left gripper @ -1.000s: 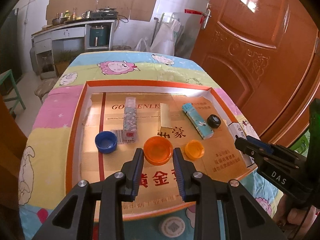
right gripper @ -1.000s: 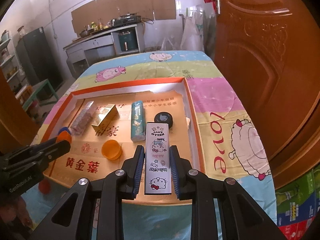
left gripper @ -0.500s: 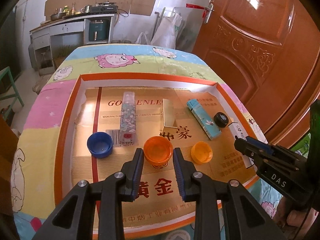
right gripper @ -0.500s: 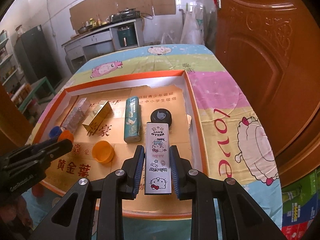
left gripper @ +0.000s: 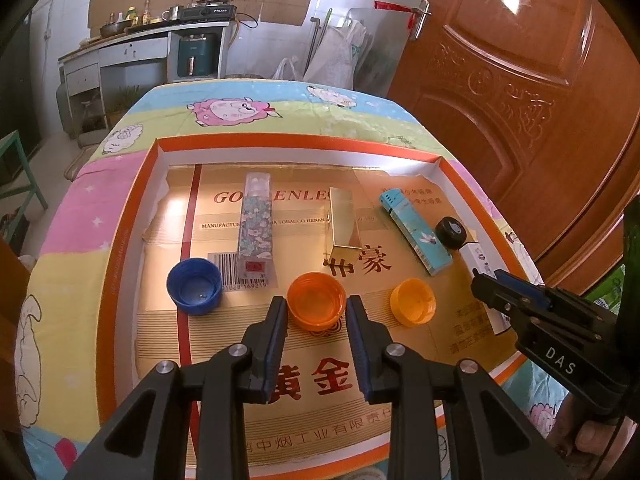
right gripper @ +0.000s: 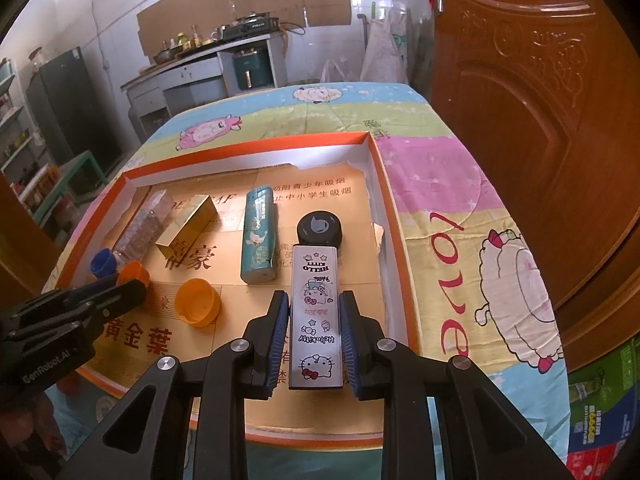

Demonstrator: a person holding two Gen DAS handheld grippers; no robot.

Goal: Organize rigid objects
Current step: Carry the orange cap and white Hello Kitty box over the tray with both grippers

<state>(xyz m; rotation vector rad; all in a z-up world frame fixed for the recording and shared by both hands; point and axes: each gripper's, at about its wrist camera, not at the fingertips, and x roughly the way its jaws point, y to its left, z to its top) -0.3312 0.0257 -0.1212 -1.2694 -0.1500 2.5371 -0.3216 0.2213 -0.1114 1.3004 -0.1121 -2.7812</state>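
Observation:
An orange-rimmed cardboard tray [left gripper: 120,240] holds a blue cap [left gripper: 194,286], a big orange cap [left gripper: 317,299], a small orange cap [left gripper: 413,302], a floral box [left gripper: 256,232], a gold box [left gripper: 344,226], a teal box [left gripper: 414,236] and a black cap [left gripper: 451,232]. My left gripper [left gripper: 316,312] is open, its fingertips on either side of the big orange cap. My right gripper [right gripper: 313,308] is shut on a white Hello Kitty box [right gripper: 316,312], held lengthwise over the tray's right side, its far end next to the black cap [right gripper: 319,229].
The tray sits on a table with a cartoon sheep cloth [right gripper: 460,208]. A wooden door [left gripper: 520,80] stands close on the right. A kitchen counter [left gripper: 152,48] is at the back. A green stool [left gripper: 16,176] stands to the left.
Both grippers have moved forward over the tray. The left fingertips now flank the big orange cap. The Hello Kitty box has come closer to the black cap.

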